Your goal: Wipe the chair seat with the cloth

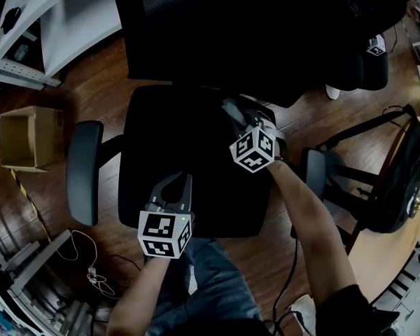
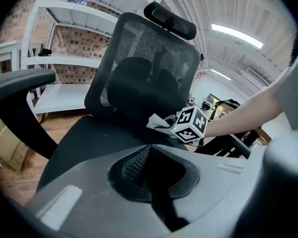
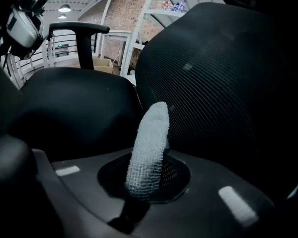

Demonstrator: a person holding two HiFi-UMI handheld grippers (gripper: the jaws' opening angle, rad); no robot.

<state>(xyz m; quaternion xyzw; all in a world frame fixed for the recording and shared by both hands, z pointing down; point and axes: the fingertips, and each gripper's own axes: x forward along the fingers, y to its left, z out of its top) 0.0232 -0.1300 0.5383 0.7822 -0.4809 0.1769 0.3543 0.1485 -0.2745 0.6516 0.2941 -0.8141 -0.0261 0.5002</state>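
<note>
The black office chair seat (image 1: 189, 152) fills the middle of the head view, its mesh backrest (image 3: 223, 73) behind it. My right gripper (image 1: 238, 114) is over the seat's back right part, shut on a pale cloth (image 3: 150, 143) that sticks out from its jaws toward the backrest. The left gripper view shows the same cloth (image 2: 156, 122) bunched ahead of the right marker cube. My left gripper (image 1: 173, 182) hovers over the seat's front edge, jaws together, with nothing between them; its own view looks across the seat (image 2: 84, 138).
The left armrest (image 1: 82, 170) stands out from the seat. A cardboard box (image 1: 29, 137) sits on the wooden floor at left, white shelving (image 1: 63, 19) behind it. A black bag (image 1: 399, 180) lies at right, cables (image 1: 91, 271) at lower left.
</note>
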